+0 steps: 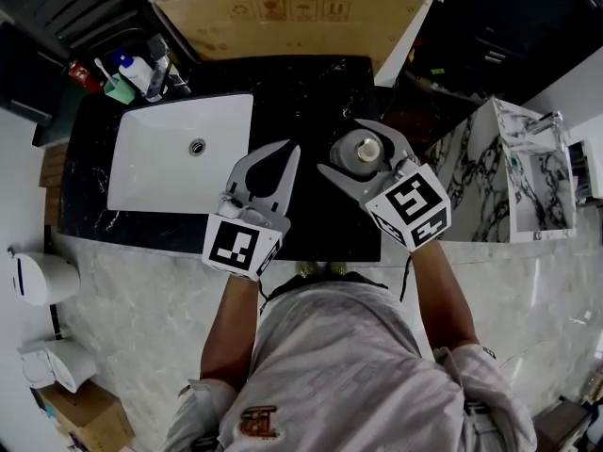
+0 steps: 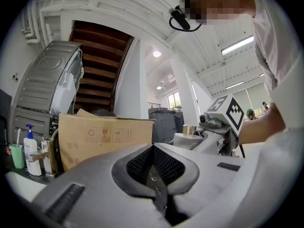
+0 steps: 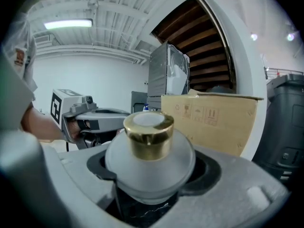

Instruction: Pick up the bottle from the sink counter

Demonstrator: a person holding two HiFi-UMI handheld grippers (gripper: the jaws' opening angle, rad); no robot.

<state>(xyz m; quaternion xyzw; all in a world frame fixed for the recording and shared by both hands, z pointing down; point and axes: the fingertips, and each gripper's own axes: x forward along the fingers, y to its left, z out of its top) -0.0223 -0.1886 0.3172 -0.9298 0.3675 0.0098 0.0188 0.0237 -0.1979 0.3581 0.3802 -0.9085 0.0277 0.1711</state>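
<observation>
Sitting clamped between right gripper (image 1: pixel 344 147) jaws, frosted bottle (image 3: pixel 149 163), upright, gold-capped

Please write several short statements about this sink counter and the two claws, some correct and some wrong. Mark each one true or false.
1. The right claw is closed around a frosted bottle with a gold cap. True.
2. The left claw also holds a bottle. False: its jaws are together with nothing between them.
3. The cardboard box stands inside the sink. False: it stands at the far side of the black counter, outside the white sink.
4. A green cup and a pump bottle stand by the sink's far left corner. True.
</observation>
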